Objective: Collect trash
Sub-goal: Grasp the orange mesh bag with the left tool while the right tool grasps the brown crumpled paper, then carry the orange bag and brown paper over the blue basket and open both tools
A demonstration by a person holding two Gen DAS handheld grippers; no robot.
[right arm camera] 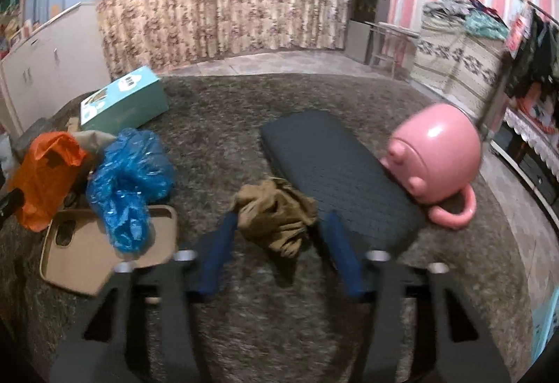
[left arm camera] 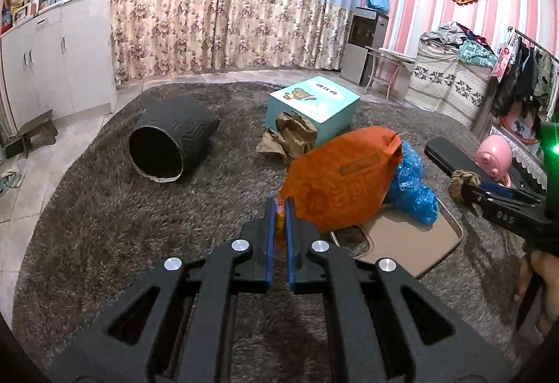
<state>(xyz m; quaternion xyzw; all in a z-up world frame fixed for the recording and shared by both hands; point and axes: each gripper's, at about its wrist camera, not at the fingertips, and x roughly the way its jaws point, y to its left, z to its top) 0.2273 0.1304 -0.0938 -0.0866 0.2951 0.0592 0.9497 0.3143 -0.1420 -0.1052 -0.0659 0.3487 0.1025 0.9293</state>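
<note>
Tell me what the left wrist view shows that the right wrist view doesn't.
Left wrist only: the black bin lying on its side, and the left gripper shut on the orange bag. Right wrist only: the pads of the right gripper flanking the brown wad. Both: orange bag, blue bag, teal box, pink mug.

1. Soft, even indoor light; the left wrist view is sharp, its colours saturated.
2. The right wrist view is smeared by motion blur.
3. Fisheye bending curves the curtains; dark vignette rings both frames.
4. Glare spots the pink mug.
</note>
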